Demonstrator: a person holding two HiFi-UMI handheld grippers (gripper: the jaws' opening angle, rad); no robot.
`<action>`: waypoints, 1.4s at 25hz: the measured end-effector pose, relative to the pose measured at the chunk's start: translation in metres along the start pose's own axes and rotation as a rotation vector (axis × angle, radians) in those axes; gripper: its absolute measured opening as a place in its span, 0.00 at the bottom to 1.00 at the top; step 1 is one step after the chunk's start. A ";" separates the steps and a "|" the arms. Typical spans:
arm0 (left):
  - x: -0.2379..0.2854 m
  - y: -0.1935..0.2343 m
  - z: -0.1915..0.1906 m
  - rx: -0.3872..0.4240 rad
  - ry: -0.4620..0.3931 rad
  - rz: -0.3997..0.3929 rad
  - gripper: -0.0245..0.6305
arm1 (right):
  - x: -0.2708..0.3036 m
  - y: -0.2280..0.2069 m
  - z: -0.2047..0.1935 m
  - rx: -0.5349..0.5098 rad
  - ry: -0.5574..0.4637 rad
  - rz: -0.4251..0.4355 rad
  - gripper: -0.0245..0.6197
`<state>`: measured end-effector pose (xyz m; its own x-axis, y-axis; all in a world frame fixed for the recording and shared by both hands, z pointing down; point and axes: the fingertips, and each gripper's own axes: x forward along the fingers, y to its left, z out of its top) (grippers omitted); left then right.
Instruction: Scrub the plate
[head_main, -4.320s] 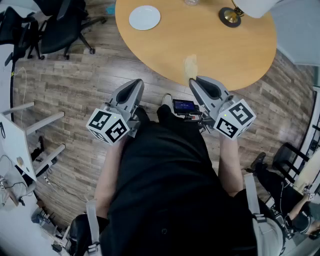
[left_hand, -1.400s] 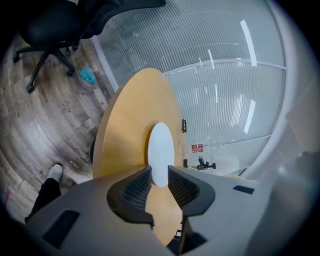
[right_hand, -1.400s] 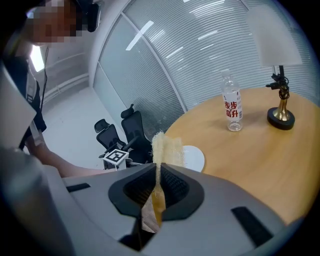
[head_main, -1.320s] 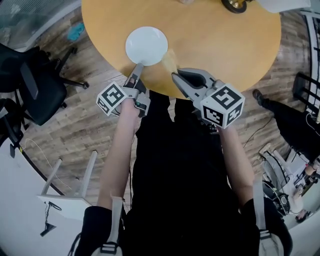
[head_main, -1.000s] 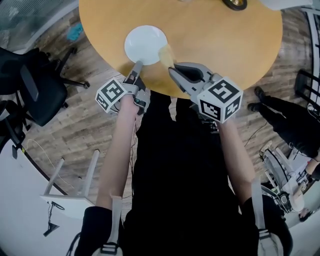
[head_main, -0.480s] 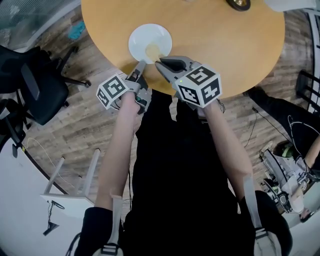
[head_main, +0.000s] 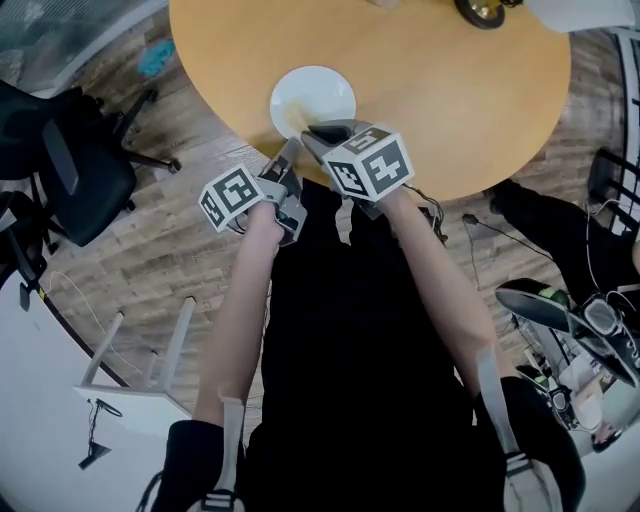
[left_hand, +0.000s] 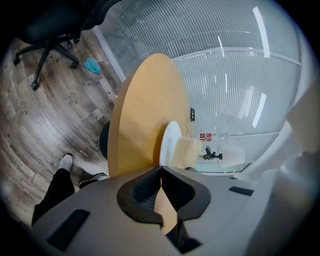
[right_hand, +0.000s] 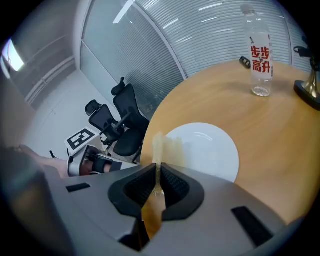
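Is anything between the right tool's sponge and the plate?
Nothing visible does. The right tool holds the sponge on the plate; the left tool grips its near rim beside it.

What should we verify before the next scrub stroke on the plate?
1. Left gripper shut on the rim of the plate: ok.
2. Right gripper shut on the sponge: ok.
3. Sponge over the plate's near edge: ok.
4. Sponge pressed against the plate: cannot tell.
5. Plate lying flat on the table: ok.
6. Bottle upright and apart from the plate: ok.
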<state>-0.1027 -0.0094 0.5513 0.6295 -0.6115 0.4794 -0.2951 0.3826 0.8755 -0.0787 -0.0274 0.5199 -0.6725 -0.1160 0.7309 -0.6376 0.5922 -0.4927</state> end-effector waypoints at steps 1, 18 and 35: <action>0.000 0.001 -0.003 0.001 0.004 0.002 0.07 | 0.000 -0.002 -0.004 -0.001 0.013 -0.002 0.09; -0.008 0.005 -0.020 0.007 0.028 0.003 0.07 | -0.037 -0.049 -0.023 0.037 0.041 -0.086 0.09; -0.005 0.000 -0.055 0.074 0.132 0.017 0.07 | -0.007 0.016 -0.037 -0.040 0.134 0.084 0.09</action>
<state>-0.0666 0.0315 0.5453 0.7118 -0.5068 0.4863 -0.3559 0.3366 0.8718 -0.0701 0.0129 0.5239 -0.6647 0.0411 0.7460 -0.5644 0.6266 -0.5374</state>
